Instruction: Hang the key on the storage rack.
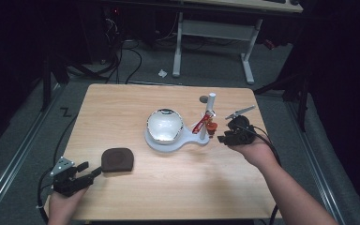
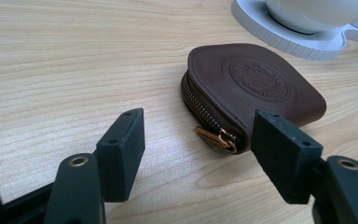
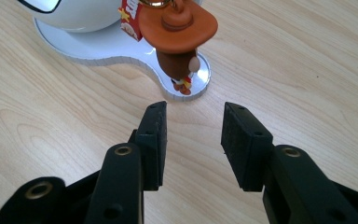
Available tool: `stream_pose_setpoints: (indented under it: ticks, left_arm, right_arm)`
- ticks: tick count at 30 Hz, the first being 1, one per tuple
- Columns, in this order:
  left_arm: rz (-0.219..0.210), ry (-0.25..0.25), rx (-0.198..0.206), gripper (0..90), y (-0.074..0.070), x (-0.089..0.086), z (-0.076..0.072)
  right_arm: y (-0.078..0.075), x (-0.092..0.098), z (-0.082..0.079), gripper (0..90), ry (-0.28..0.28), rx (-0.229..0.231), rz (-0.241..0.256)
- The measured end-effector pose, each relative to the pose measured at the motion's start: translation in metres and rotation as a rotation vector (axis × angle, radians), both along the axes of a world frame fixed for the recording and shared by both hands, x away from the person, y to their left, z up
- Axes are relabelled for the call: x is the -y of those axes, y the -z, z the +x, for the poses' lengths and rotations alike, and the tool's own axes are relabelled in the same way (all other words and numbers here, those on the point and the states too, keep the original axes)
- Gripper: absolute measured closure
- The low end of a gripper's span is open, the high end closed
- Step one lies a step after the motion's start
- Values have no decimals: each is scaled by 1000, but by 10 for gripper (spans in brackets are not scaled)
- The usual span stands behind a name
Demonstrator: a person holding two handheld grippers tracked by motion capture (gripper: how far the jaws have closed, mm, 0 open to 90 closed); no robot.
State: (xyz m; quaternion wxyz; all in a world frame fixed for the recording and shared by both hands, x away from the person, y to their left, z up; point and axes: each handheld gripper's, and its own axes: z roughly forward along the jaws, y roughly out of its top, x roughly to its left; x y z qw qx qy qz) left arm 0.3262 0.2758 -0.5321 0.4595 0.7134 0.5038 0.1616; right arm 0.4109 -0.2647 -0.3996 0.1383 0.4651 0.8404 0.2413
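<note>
A dark brown zipped leather pouch (image 1: 117,159) (image 2: 256,84) lies flat at the table's near left, its brass zip pull facing my left gripper. That left gripper (image 1: 91,169) (image 2: 200,121) is open just short of the pouch, one jaw on each side of the zipper end, touching nothing. A white stand (image 1: 168,143) (image 3: 116,46) carries a shiny white bowl-like dome (image 1: 165,125) and a post (image 1: 211,103). A small orange hatted figure (image 1: 210,126) (image 3: 177,28) with a red tag (image 3: 129,23) hangs from the post. My right gripper (image 1: 225,132) (image 3: 196,112) is open and empty just right of the stand.
A small dark disc (image 1: 203,99) lies on the wooden table (image 1: 168,197) behind the post. Beyond the far edge are a white desk frame (image 1: 215,28) and cables on the floor. Bare wood lies between the pouch and the stand.
</note>
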Motion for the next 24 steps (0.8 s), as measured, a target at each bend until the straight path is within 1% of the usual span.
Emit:
stream_pose_setpoints:
  ticks: [2, 4, 6, 7, 8, 9, 10, 11, 13, 14, 15, 16, 17, 18, 19, 20, 21, 22, 23, 24]
  left_arm:
    - [3, 3, -1, 355, 0, 1, 0]
    - [4, 4, -1, 354, 0, 1, 0]
    - [6, 6, -3, 354, 0, 2, 1]
    - [8, 7, -3, 354, 1, 2, 1]
    - [9, 9, -3, 354, 1, 3, 1]
    - [12, 10, -4, 354, 1, 4, 1]
    - [12, 10, -4, 354, 1, 4, 1]
    - [14, 12, -5, 354, 1, 5, 1]
    - [17, 14, -5, 354, 1, 6, 1]
    - [19, 15, -5, 354, 1, 7, 1]
    - [19, 15, -5, 354, 1, 7, 1]
    - [20, 15, -5, 354, 1, 7, 1]
    - [21, 14, -4, 354, 1, 7, 1]
    - [22, 15, -3, 354, 1, 8, 0]
    - [25, 16, -2, 354, 0, 8, 0]
    - [25, 16, -2, 354, 0, 8, 0]
    - [29, 17, 3, 354, -1, 10, -1]
    - [29, 17, 3, 354, -1, 10, -1]
    - [32, 19, 3, 354, -1, 11, -2]
    - [35, 20, 4, 354, -1, 11, -2]
  right_arm:
    - [1, 3, -7, 604, 7, 9, 20]
    - [3, 6, -12, 591, 4, 21, 15]
    - [5, 7, -15, 583, 8, 19, 8]
    - [7, 10, -23, 581, 9, 49, 18]
    - [8, 13, -26, 573, 12, 57, 32]
    - [9, 14, -30, 560, 18, 59, 25]
    - [9, 14, -30, 560, 18, 59, 25]
    - [11, 16, -34, 559, 9, 85, 26]
    - [15, 19, -43, 555, 13, 110, 32]
    - [21, 21, -52, 555, 18, 135, 39]
    - [21, 21, -52, 555, 18, 135, 39]
    - [24, 23, -56, 559, 22, 142, 49]
    - [28, 24, -60, 561, 31, 153, 54]
    - [36, 26, -68, 568, 42, 176, 52]
    - [41, 27, -72, 567, 44, 192, 49]
    - [41, 27, -72, 567, 44, 192, 49]
    - [51, 29, -79, 564, 52, 211, 59]
    - [51, 29, -79, 564, 52, 211, 59]
    - [60, 31, -85, 555, 64, 222, 82]
    - [65, 32, -89, 548, 72, 231, 88]
